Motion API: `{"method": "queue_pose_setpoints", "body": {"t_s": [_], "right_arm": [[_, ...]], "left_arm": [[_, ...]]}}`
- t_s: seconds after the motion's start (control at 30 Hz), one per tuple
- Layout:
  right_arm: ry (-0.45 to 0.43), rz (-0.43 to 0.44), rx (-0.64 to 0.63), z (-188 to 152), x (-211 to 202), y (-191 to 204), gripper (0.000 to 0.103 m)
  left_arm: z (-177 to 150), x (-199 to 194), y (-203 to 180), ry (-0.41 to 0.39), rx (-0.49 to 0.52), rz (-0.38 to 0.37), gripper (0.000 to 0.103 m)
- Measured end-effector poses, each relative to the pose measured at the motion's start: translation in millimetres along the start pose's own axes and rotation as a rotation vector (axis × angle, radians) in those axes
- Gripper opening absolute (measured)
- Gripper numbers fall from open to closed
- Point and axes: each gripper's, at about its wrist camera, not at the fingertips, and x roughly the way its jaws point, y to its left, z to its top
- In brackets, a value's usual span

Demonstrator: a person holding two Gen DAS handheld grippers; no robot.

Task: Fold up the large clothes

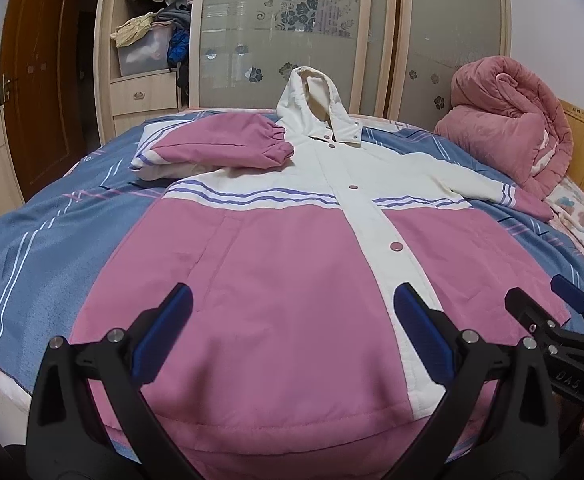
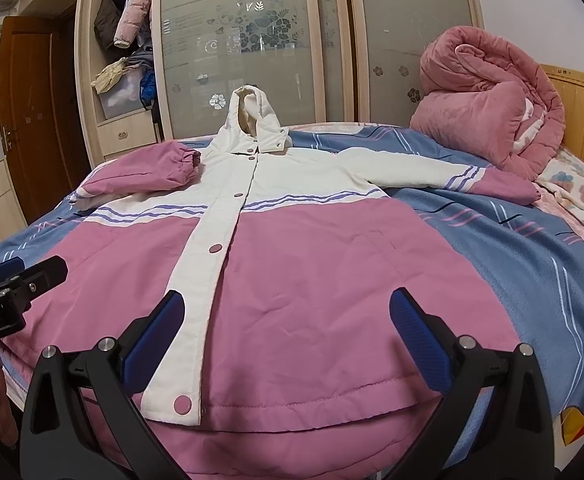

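Observation:
A pink and white hooded jacket (image 1: 276, 264) (image 2: 311, 272) lies front-up and snapped shut on the bed, hood toward the wardrobe. Its left sleeve (image 1: 228, 148) (image 2: 148, 168) is folded inward over the chest; the right sleeve (image 1: 487, 188) (image 2: 467, 176) stretches out flat. My left gripper (image 1: 292, 336) hovers open above the hem's left half, nothing between its blue pads. My right gripper (image 2: 288, 340) is open above the hem's right half, also empty. In the left wrist view the right gripper (image 1: 539, 304) appears at the right edge; the left gripper (image 2: 24, 270) appears at the left edge of the right wrist view.
A blue striped blanket (image 1: 52, 220) (image 2: 531, 248) covers the bed. A rolled pink quilt (image 1: 507, 128) (image 2: 487, 108) sits at the far right beside a wooden headboard (image 2: 583, 116). A wardrobe with frosted sliding doors (image 1: 284, 32) and open shelves of clothes (image 1: 152, 32) stands behind.

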Motion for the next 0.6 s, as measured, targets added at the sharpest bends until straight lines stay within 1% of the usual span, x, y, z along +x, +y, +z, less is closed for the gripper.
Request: {"method": "queue_pose_setpoints", "body": {"t_s": [0.07, 0.2, 0.33, 0.43, 0.5, 0.57, 0.6], "right_arm": [[0.005, 0.007, 0.003, 0.5, -0.5, -0.5, 0.102], [-0.003, 0.015, -0.001, 2.3, -4.9, -0.4, 0.102], [-0.017, 0.02, 0.006, 5.4, -10.2, -3.7, 0.102], [-0.025, 0.023, 0.028, 8.8, -14.9, -10.5, 0.102], [-0.037, 0.023, 0.044, 10.7, -18.3, -15.2, 0.102], [-0.041, 0.024, 0.064, 13.0, -21.4, -21.3, 0.102], [-0.041, 0.026, 0.076, 13.7, -22.0, -24.0, 0.102]], "left_arm": [[-1.4, 1.8, -2.3, 0.005, 0.012, -0.006, 0.101], [-3.2, 4.0, -5.2, 0.013, 0.034, -0.057, 0.101], [-2.7, 5.3, -6.9, 0.004, 0.069, -0.063, 0.101], [2.3, 6.4, -10.4, -0.013, 0.13, -0.045, 0.101], [11.2, 8.2, -14.1, -0.029, 0.194, -0.015, 0.101], [27.7, 12.0, -18.0, -0.036, 0.26, 0.017, 0.101], [35.3, 14.3, -19.7, -0.036, 0.285, 0.018, 0.101]]}}
